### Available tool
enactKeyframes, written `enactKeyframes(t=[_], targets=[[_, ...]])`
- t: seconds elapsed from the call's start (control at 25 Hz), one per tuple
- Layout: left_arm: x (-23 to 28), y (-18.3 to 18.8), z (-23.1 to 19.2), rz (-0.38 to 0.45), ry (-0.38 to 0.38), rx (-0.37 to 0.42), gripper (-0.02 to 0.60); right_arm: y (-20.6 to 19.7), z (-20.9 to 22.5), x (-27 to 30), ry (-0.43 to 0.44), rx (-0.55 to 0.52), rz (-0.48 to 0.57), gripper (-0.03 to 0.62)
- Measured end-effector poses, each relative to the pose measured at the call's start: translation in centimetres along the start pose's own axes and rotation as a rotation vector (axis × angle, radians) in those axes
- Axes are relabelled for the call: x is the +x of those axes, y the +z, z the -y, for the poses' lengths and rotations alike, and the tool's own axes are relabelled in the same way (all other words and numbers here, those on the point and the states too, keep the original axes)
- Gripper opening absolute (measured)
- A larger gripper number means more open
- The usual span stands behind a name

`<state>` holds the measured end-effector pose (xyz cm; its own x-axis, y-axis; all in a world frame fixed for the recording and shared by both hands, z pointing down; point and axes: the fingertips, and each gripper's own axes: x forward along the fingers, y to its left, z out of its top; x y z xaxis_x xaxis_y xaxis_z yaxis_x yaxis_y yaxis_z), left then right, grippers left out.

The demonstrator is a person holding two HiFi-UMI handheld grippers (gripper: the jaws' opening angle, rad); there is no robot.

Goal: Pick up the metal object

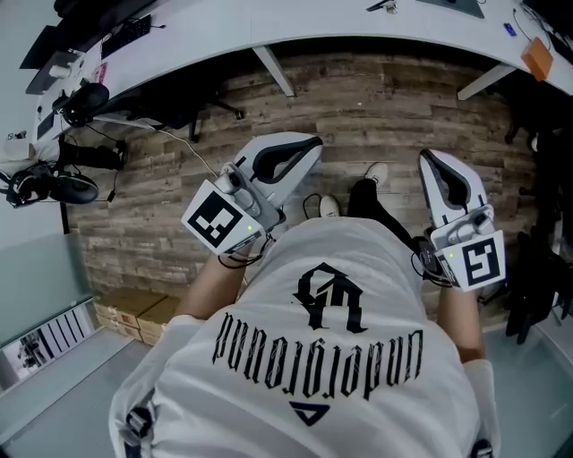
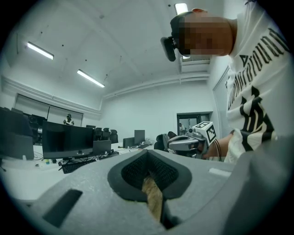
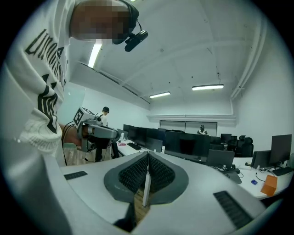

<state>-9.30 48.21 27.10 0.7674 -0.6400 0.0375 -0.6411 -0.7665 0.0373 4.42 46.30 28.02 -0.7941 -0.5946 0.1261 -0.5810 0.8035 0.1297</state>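
While I've got both grippers raised close to my chest over the wood floor (image 1: 376,107), left gripper (image 1: 304,148) has its jaws pressed together with nothing between them. Right gripper (image 1: 434,165) is the same: jaws together, empty. White desk (image 1: 313,22) curves ahead. Metal object: can't make it out in any view

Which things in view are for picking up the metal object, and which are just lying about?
For the job: left hand-held gripper, right hand-held gripper, both shut and empty; no metal object shows in any view.
Lying about: headphones, cardboard boxes, keyboard, orange box.
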Motion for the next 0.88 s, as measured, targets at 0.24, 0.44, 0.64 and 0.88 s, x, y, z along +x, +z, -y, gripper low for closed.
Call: enactKeyframes(t=[0.24,0.44,0.64,0.88], targets=[[1.8,-0.3,-2.3,-0.01,0.025,-0.003,0.015,-0.5,2.9,2.3,0.019,0.011,0.009,0.015],[4.1,-0.9,-4.7,-0.029,0.043,-0.02,0.015,-1.2,5.9,4.2,0.038,0.015,0.004,0.015],[7.7,-1.0,-7.5,-0.038,0.052,-0.038,0.015,-2.1,10.1,5.8,0.036,0.044,-0.011,0.015],[14.1,-1.4,-10.6,-0.039,0.029,-0.041,0.015,-3.8,16.9,6.6,0.014,0.06,-0.024,0.015]])
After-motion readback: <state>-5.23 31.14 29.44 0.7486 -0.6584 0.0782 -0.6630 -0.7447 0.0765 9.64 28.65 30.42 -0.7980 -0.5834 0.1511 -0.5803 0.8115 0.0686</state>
